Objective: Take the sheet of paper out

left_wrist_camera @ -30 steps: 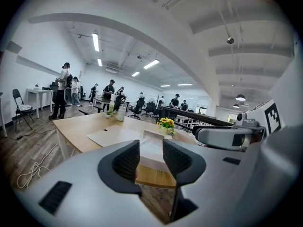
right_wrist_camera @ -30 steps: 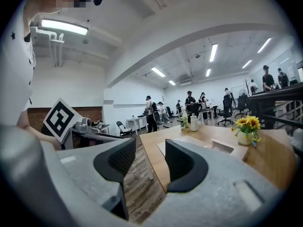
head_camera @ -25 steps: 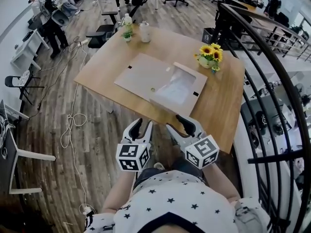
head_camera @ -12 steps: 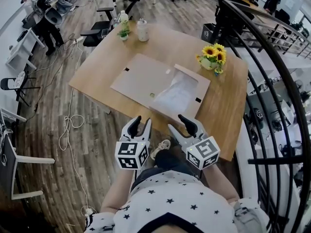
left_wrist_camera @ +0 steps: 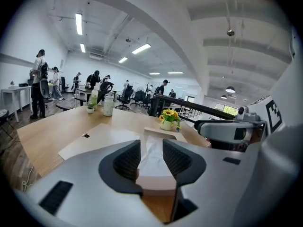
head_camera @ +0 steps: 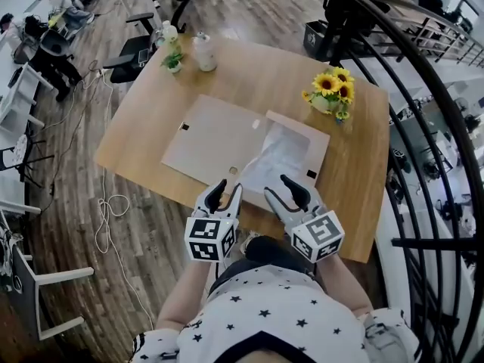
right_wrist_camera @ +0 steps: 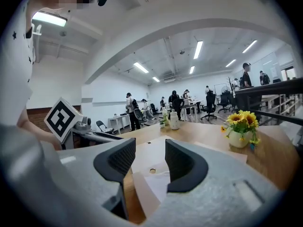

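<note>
Both claws are closer to the desk (head_camera: 257, 74) now; left claw (head_camera: 224, 190) and right claw (head_camera: 281, 190) are released and empty. Sheet of paper (head_camera: 280, 153) lies in the open brown folder (head_camera: 215, 138). Risk: pinching the folder edge too drags both.

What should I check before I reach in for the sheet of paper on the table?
1. Left gripper jaws apart, nothing between them: ok.
2. Right gripper jaws apart, nothing between them: ok.
3. Sheet of paper exposed in the open part of the brown envelope: ok.
4. Either gripper at the paper: not ok; both hover at the near edge of the table, short of the sheet.
5. Sunflower vase apart from the envelope, off its far right corner: ok.
6. Sheet loose enough to slide out: cannot tell.
</note>
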### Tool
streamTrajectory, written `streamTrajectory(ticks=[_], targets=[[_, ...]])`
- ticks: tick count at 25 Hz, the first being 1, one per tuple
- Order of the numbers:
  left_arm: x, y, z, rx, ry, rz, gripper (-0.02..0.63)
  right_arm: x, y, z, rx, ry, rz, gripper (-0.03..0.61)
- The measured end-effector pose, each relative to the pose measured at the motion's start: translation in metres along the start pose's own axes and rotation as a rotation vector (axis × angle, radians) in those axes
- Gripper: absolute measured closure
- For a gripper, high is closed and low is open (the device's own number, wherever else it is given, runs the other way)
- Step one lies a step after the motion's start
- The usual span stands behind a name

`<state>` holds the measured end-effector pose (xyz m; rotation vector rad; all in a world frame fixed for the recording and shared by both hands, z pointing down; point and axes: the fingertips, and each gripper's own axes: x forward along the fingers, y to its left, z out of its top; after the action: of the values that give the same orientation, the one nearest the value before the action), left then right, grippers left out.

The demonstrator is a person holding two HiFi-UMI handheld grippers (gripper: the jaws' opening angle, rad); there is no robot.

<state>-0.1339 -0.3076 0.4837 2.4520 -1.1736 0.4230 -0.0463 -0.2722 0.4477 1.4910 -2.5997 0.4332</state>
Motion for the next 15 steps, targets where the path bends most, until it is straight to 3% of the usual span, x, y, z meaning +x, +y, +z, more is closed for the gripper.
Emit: streamTrajectory(ticks=[15], targets=[[0.123,-0.001,0.01,0.13,0.215,-0.189,0.474,0.035,-0.087,0.003,0.071,0.023,-0.15,0.399]])
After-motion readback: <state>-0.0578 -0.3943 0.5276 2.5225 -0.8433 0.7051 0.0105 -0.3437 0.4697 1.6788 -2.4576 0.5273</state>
